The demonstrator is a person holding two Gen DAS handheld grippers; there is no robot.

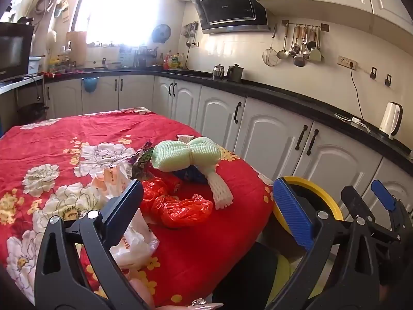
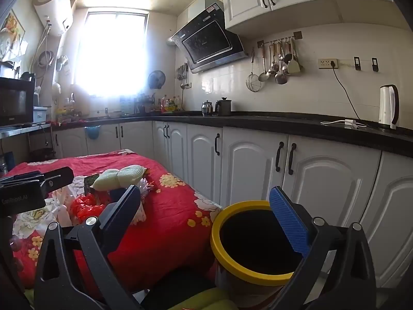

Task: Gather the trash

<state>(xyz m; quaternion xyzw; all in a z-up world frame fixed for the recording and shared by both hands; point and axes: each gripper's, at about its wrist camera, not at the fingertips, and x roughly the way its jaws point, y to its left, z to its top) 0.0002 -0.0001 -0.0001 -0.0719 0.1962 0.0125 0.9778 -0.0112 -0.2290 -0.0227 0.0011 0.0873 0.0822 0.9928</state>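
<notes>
Both tongs, left gripper [image 1: 209, 206] and right gripper [image 2: 206, 217], gape empty. Nothing collected yet; next I take the orange bag [image 1: 175, 206] near the table [image 1: 206, 253] edge to the bin [image 2: 216, 242].

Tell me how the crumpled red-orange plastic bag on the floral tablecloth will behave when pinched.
The crumpled red-orange plastic bag looks thin and wrinkled, so it will probably collapse and hang floppy. It likely weighs almost nothing. Its glossy film may slip unless the pads catch a fold.
</notes>
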